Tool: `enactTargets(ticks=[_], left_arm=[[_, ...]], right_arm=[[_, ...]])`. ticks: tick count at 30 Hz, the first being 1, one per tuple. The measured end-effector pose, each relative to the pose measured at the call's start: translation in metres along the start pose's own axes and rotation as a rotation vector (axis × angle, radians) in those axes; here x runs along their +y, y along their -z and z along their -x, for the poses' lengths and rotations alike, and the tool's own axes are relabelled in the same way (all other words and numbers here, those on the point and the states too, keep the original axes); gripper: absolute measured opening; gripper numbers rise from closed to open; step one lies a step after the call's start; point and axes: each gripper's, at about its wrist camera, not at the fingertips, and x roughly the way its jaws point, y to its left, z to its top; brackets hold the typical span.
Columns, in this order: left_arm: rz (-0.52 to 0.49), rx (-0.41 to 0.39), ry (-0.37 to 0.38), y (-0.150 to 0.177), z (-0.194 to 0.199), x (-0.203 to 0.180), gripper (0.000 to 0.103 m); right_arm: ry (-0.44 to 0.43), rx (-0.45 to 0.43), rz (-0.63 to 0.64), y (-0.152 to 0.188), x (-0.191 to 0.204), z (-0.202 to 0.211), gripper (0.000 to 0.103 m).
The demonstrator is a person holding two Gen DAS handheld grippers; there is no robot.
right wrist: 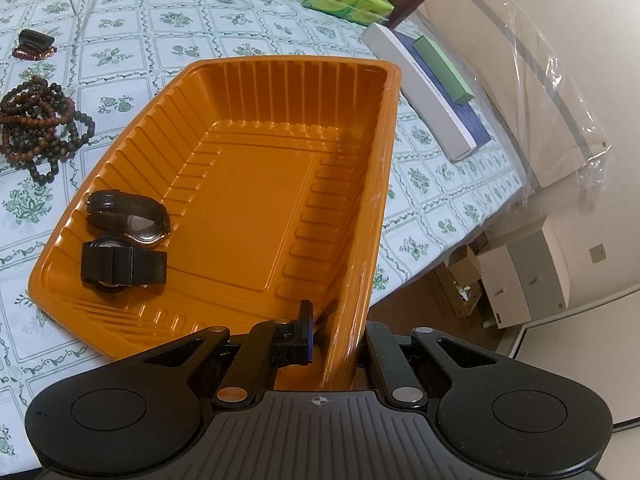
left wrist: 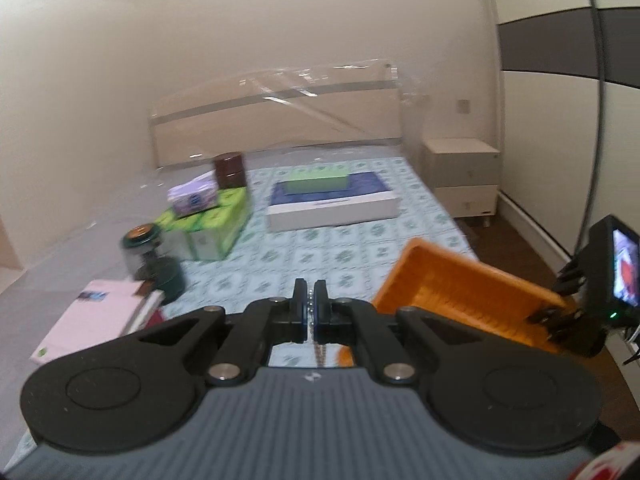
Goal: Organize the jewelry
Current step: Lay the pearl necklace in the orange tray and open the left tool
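Observation:
My left gripper [left wrist: 310, 300] is shut on a thin bead chain [left wrist: 320, 354] that hangs down below the fingers, held above the bed. My right gripper [right wrist: 334, 332] is shut on the near wall of an orange plastic tray [right wrist: 256, 184], one finger inside and one outside, tilting it up. The tray also shows in the left wrist view [left wrist: 452, 296], with the right gripper [left wrist: 568, 312] at its far end. Two watches [right wrist: 128, 216] [right wrist: 120, 266] lie in the tray's left corner. A pile of brown bead bracelets [right wrist: 36, 120] and a dark clip on red beads [right wrist: 36, 46] lie on the bedcover.
On the green-patterned bedcover [right wrist: 168, 20] sit tissue packs [left wrist: 208, 220], a brown jar [left wrist: 230, 170], a dark jar [left wrist: 144, 248], books [left wrist: 96, 320] and a flat white box with a green box on it [left wrist: 332, 196]. The bed edge and a nightstand [left wrist: 464, 176] lie right.

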Motion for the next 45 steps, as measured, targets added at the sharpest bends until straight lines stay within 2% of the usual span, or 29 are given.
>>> enactTargets(ticks=[8, 12, 15, 21, 26, 33, 34, 36, 45], left_arm=[[-0.040, -0.009, 0.148, -0.017, -0.035, -0.060, 0.002], [-0.047, 0.009, 0.184, -0.017, -0.055, -0.078, 0.002], [-0.043, 0.054, 0.203, -0.009, -0.078, -0.086, 0.002], [0.029, 0.175, 0.242, 0.012, -0.129, -0.085, 0.002], [0.051, 0.243, 0.260, 0.023, -0.157, -0.087, 0.002], [0.037, 0.250, 0.264, 0.023, -0.163, -0.092, 0.003], [0.039, 0.250, 0.259, 0.023, -0.163, -0.090, 0.004], [0.043, 0.245, 0.252, 0.022, -0.160, -0.088, 0.016], [0.079, 0.231, 0.184, 0.036, -0.131, -0.055, 0.021]], right_arm=[[-0.003, -0.003, -0.003, 0.001, -0.001, -0.001, 0.006], [-0.006, -0.006, -0.004, 0.001, -0.001, -0.001, 0.006], [-0.006, -0.008, -0.005, 0.002, -0.001, -0.001, 0.006], [-0.010, -0.005, -0.012, 0.003, -0.002, -0.003, 0.006], [-0.013, -0.004, -0.013, 0.003, -0.002, -0.003, 0.006], [-0.014, -0.004, -0.015, 0.003, -0.003, -0.004, 0.006], [-0.013, -0.004, -0.015, 0.003, -0.003, -0.004, 0.006], [-0.014, -0.004, -0.015, 0.004, -0.003, -0.004, 0.006], [-0.012, -0.007, -0.018, 0.004, -0.003, -0.004, 0.006]])
